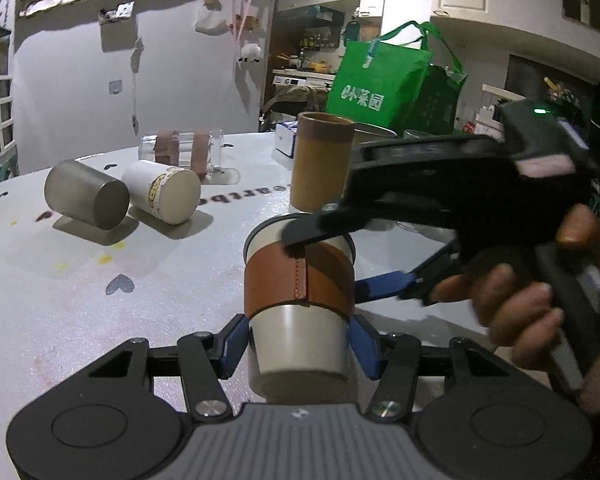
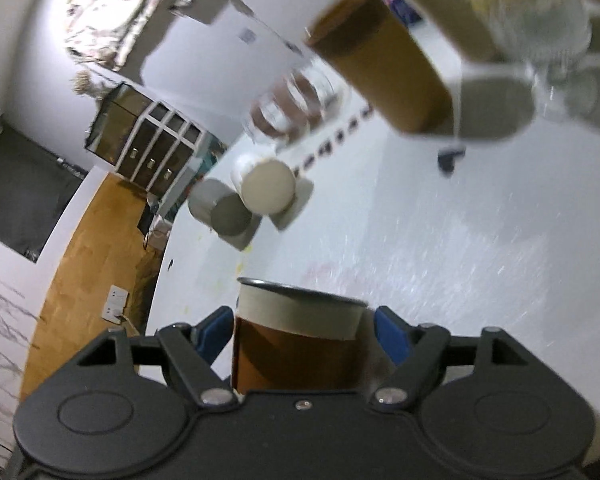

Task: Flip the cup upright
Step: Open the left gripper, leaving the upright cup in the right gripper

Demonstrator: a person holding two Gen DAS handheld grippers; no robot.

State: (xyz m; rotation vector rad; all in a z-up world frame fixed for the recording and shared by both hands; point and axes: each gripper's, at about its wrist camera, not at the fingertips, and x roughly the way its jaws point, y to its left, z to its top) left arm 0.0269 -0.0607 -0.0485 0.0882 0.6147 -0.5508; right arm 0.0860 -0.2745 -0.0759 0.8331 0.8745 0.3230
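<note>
Leather-sleeved and cream-bodied, the cup (image 1: 300, 300) stands rim-up above the grey table (image 1: 100, 312), between both claws. The left gripper (image 1: 298, 346) pinches its lower body with both blue pads touching. The right gripper (image 2: 304, 334) straddles the sleeve; whether its pads press cannot be told. Beyond the cup lie a steel tumbler (image 1: 86, 200) and white cup (image 1: 162, 190), beside an upright brown cylinder (image 1: 324, 160).

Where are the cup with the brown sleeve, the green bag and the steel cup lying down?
cup with the brown sleeve (image 1: 300, 280), left wrist view, sleeve.
green bag (image 1: 376, 84), left wrist view, front.
steel cup (image 1: 86, 194), left wrist view, side.
</note>
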